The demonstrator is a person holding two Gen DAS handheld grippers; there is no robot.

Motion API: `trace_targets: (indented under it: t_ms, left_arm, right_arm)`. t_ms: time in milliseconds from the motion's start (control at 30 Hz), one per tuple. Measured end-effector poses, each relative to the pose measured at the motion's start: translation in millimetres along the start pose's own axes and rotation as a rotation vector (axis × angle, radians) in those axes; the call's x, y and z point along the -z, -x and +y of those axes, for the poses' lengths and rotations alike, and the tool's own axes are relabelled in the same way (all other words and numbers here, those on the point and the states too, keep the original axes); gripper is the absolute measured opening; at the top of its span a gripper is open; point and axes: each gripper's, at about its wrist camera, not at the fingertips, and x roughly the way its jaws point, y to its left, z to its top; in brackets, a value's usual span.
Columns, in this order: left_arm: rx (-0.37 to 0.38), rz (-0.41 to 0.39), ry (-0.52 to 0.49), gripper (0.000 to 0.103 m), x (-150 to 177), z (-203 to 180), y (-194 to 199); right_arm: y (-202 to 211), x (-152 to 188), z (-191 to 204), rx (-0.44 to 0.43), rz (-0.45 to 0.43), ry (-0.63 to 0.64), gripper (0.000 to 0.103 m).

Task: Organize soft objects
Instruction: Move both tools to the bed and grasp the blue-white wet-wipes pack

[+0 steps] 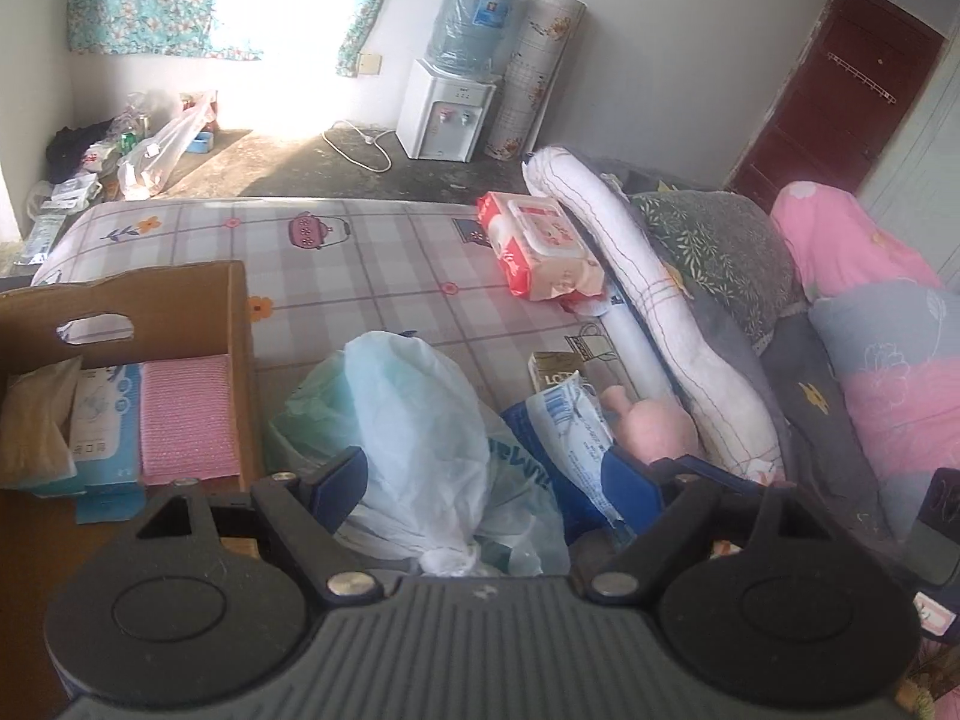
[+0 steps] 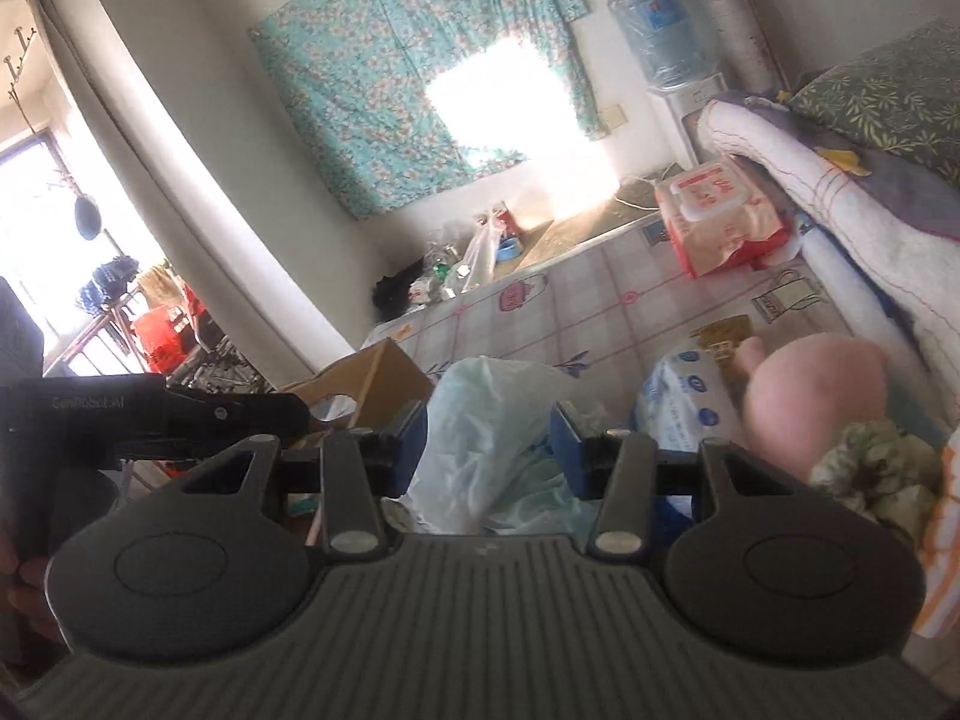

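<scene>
Setting: a bed (image 1: 372, 252) covered by a checked sheet printed with teapots is seen from both tongs' cameras.
Left tongs (image 1: 501, 480): the jaws are spread wide and nothing is gripped; the blue pads stand clear on either side of the items below.
Right tongs (image 2: 489, 438): the jaws are partly parted, with crumpled plastic seen in the gap; no pad is seen pressing on it, so nothing is counted as grasped.
Plastic bag (image 1: 414, 420): a pale, bulging bag is laid on the sheet, directly ahead of both tongs and between their pads in each view.
Wipes packet (image 1: 570, 414): a blue-and-white soft pack is laid just right of the bag, close to the left tongs' right pad.
Pink toy (image 1: 654, 426): a soft pink shape is laid beyond that packet, against a long white bolster (image 1: 648, 312).
Cardboard box (image 1: 180, 300): placed at the left of the bag; a pink cloth (image 1: 186, 414) and tissue packs (image 1: 102, 414) are stood inside.
Red tissue pack (image 1: 540, 246): laid farther up the bed, well apart from the tongs.
</scene>
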Motion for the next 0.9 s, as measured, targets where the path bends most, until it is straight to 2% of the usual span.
trace_targets:
  t_ms: [167,300,533,700,900]
  left_arm:
    - [0.058,0.104,-0.046,0.073,-10,-45,-60]
    - [0.064,0.172,-0.053,0.066,-18,-68,-109]
    - [0.035,0.261,-0.028,0.046,-24,-76,-167]
    - [-0.001,0.269,-0.04,0.05,-27,-75,-176]
    - [-0.042,0.272,-0.026,0.058,-32,-66,-176]
  right_arm:
    - [-15,11,-58,0.109,0.031,-0.034,0.045]
    - [-43,16,-89,0.133,0.072,-0.059,0.045]
    - [-76,15,-88,0.109,0.14,-0.014,0.044]
    - [-84,17,-73,0.125,0.135,0.088,0.04]
    - [-86,20,-63,0.041,0.124,0.112,0.038]
